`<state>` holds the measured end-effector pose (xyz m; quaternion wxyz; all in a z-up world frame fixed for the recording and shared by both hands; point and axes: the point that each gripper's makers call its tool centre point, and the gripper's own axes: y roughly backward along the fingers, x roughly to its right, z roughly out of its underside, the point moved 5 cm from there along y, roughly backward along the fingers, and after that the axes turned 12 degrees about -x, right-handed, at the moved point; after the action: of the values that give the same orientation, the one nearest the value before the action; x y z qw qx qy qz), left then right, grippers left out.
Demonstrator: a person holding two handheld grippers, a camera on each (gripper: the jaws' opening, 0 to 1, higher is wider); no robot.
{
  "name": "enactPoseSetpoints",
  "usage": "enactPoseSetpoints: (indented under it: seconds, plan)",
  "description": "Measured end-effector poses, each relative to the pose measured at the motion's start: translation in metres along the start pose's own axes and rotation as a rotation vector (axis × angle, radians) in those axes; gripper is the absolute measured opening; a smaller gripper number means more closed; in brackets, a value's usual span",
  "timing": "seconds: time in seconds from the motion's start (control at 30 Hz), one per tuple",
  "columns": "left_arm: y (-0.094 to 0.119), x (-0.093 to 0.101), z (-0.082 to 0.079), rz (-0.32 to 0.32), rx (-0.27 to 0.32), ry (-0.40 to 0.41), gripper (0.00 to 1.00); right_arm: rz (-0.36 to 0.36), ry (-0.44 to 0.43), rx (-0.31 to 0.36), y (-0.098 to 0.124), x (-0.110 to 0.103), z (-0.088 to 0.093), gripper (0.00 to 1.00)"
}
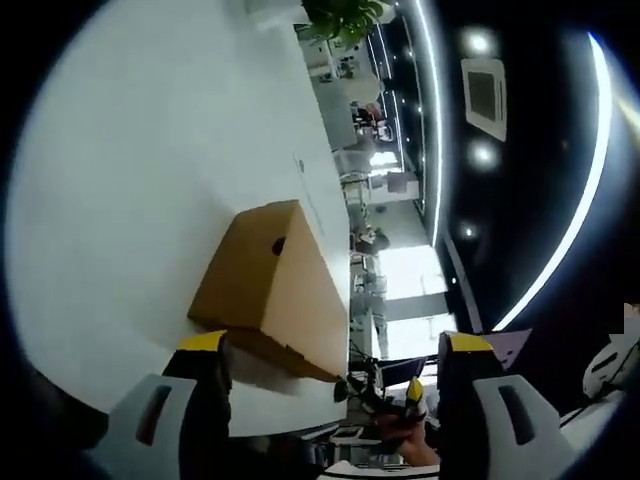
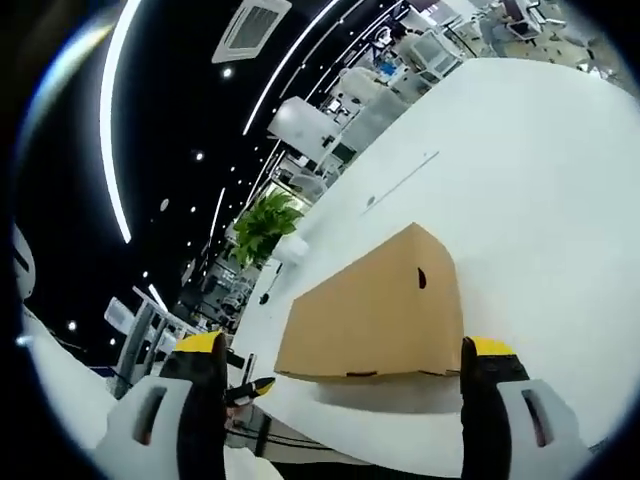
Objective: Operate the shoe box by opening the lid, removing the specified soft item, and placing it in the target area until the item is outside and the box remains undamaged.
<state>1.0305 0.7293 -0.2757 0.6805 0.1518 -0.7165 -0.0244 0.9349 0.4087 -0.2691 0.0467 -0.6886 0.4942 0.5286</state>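
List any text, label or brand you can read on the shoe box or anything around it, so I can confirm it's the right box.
No readable text in either view.
Shoe box: plain brown cardboard, only a small dark hole on its end face, no label or print to be seen.
White table: a thin line mark, no lettering.
Background room: too small and blurred to read anything.
Left gripper and right gripper: yellow tips, no markings legible.

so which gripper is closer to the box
Hard to call; perhaps the right. The right gripper faces the box's long side, jaws open to either side of it. The left gripper sits off one end, box by its left jaw.
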Motion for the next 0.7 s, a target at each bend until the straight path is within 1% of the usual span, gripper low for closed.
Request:
enactPoseSetpoints:
  seconds: [0.07,0.1,0.13,0.17,0.2,0.23,0.27,0.3,0.33,0.37,0.4,0.43,0.47,0.5,0.53,0.57,0.6,0.63,0.67,0.7]
  plan:
    - [-0.001,-0.004,0.000,-0.019,-0.008,-0.012,0.85,-0.010,0.000,0.018,0.000,0.001,-0.003,0.95]
    - [-0.002,-0.006,-0.001,-0.029,-0.016,-0.016,0.86,-0.013,-0.015,0.034,0.000,0.003,-0.005,0.93]
    - [-0.002,-0.007,-0.001,-0.035,-0.020,-0.018,0.87,-0.010,-0.030,0.053,0.000,0.005,-0.007,0.93]
    - [-0.003,-0.007,-0.001,-0.030,-0.021,-0.019,0.92,-0.015,-0.064,0.070,-0.001,0.006,-0.010,0.93]
    - [-0.006,-0.006,0.000,-0.016,-0.047,-0.015,1.00,0.006,-0.105,0.086,0.000,0.011,-0.012,0.94]
    - [-0.006,-0.005,0.007,-0.023,-0.122,-0.025,0.99,0.013,-0.123,0.085,0.000,0.013,-0.012,0.94]
    - [-0.007,-0.003,0.006,-0.024,-0.135,-0.067,0.99,-0.008,-0.106,0.088,0.000,0.014,-0.013,0.93]
    - [-0.008,-0.004,0.006,-0.047,-0.145,-0.104,0.99,-0.009,-0.103,0.090,0.001,0.016,-0.015,0.90]
    - [-0.008,-0.005,0.007,-0.082,-0.171,-0.117,0.99,0.020,-0.059,0.069,0.001,0.018,-0.014,0.89]
    - [-0.008,-0.006,0.004,-0.079,-0.171,-0.117,0.99,0.038,-0.026,0.050,0.000,0.019,-0.013,0.89]
    - [-0.009,-0.008,-0.001,-0.073,-0.171,-0.112,0.99,0.066,0.008,0.011,-0.002,0.021,-0.010,0.87]
    - [-0.008,-0.012,-0.004,-0.079,-0.170,-0.106,0.99,0.077,0.016,-0.012,-0.005,0.023,-0.008,0.86]
    - [-0.008,-0.014,-0.008,-0.094,-0.145,-0.103,0.99,0.074,-0.001,-0.021,-0.008,0.025,-0.007,0.85]
    - [-0.008,-0.016,-0.011,-0.103,-0.126,-0.096,0.99,0.071,-0.012,-0.043,-0.010,0.026,-0.005,0.80]
    - [-0.009,-0.017,-0.013,-0.100,-0.117,-0.086,0.98,0.056,-0.011,-0.050,-0.012,0.025,-0.004,0.75]
    - [-0.009,-0.018,-0.015,-0.088,-0.103,-0.076,0.95,0.042,-0.010,-0.052,-0.013,0.024,-0.003,0.70]
    - [-0.008,-0.018,-0.018,-0.085,-0.072,-0.071,0.88,0.031,-0.017,-0.060,-0.013,0.024,-0.002,0.66]
    - [-0.005,-0.022,-0.025,-0.117,0.004,-0.090,0.83,0.019,-0.016,-0.060,-0.014,0.024,-0.002,0.66]
    - [-0.003,-0.024,-0.029,-0.136,0.038,-0.108,0.82,0.011,-0.014,-0.057,-0.014,0.024,-0.002,0.66]
    - [-0.003,-0.026,-0.025,-0.142,0.019,-0.082,0.82,0.013,-0.019,-0.062,-0.015,0.025,-0.001,0.67]
